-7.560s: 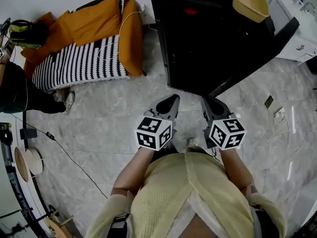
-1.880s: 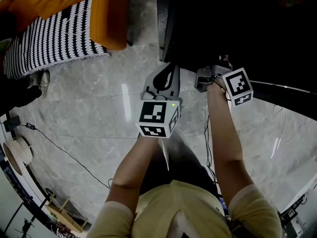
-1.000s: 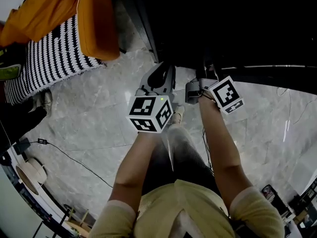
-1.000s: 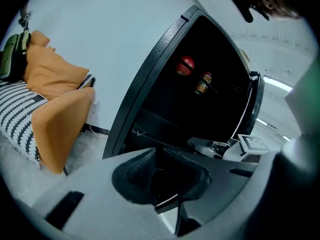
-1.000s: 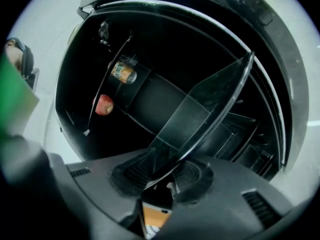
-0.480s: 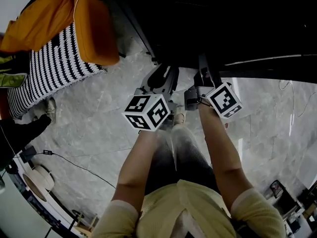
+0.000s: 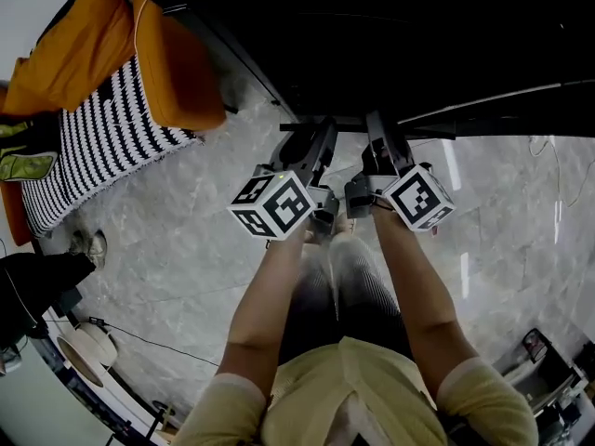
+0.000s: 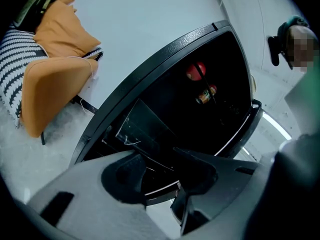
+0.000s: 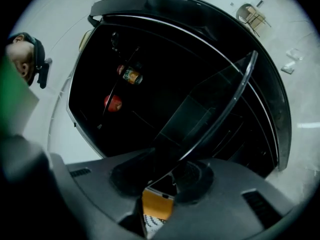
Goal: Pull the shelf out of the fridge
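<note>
Opening left claw (image 8: 159, 173) astride shelf (image 9: 192, 116), right claw (image 9: 165, 176) clamped on it.

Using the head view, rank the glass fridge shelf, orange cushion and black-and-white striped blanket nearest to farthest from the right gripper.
1. Glass fridge shelf: in the right gripper's fingers.
2. Orange cushion: off to the left.
3. Black-and-white striped blanket: farther left, past the cushion.

Orange cushion (image 7: 177, 72) beside striped blanket (image 7: 98, 147), marble floor (image 7: 186, 249)
</note>
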